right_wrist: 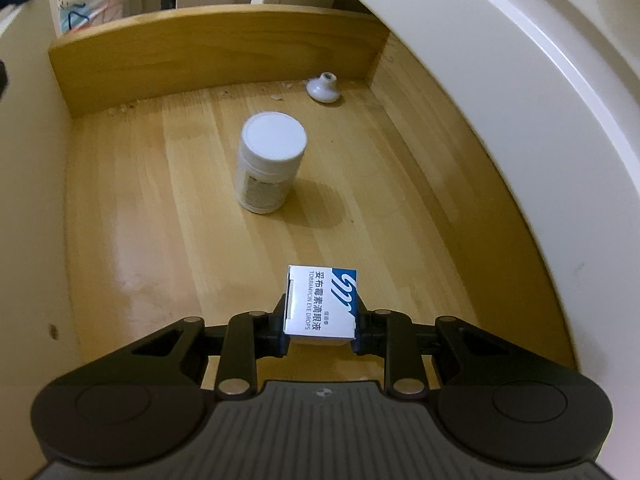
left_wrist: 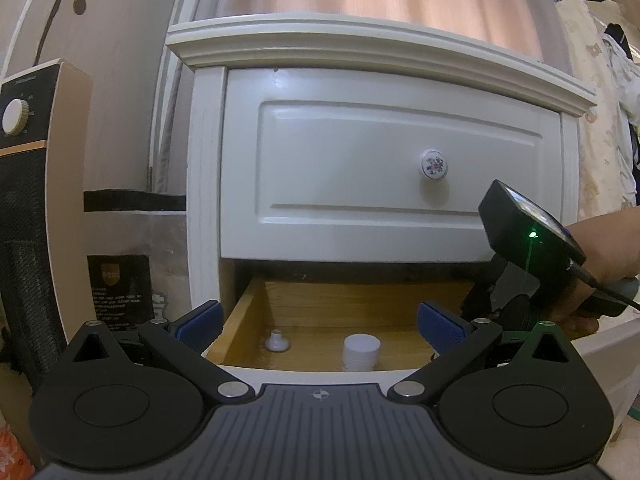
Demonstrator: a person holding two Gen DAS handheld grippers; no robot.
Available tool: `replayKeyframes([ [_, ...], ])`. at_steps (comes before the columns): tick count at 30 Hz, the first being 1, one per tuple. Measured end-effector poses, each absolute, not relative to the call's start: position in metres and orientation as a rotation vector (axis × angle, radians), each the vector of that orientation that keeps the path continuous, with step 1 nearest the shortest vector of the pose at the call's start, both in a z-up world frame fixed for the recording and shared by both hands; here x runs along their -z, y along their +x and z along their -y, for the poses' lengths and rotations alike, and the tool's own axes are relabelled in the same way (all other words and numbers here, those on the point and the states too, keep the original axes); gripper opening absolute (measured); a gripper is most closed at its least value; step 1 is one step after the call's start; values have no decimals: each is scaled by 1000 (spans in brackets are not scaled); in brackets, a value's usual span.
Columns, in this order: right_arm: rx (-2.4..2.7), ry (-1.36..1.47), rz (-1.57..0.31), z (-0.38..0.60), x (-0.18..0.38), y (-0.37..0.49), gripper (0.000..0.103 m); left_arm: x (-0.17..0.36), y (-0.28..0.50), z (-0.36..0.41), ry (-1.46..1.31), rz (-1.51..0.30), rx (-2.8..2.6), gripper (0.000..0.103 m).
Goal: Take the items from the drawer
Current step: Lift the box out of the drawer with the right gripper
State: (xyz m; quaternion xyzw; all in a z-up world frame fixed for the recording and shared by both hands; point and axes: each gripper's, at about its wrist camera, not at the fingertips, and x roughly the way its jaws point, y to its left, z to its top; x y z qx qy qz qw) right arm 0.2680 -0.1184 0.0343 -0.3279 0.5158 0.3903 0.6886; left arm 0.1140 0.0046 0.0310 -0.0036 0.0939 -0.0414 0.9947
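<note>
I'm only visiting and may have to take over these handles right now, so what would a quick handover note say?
Right tool: shut on the eye drops box, above the floor of the open drawer.
Left tool: open, empty, facing the drawer from outside.
Still inside: white bottle standing upright, loose white knob in the far corner.
Done: box gripped. Left: lift it out, then the bottle and perhaps the knob.

Indoor light was dim and warm. The bottle threw a soft shadow to its right across the drawer floor, with pale glare at the floor's left. Fisheye bending curved the cabinet edges. Frame corners were dark and soft.
</note>
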Motion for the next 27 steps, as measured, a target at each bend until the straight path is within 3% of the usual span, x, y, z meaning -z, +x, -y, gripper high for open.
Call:
replayKeyframes([
  [27,-784,-648,-1045,137,-166,216,27,-42,90,-4,-108,-144,113,103],
])
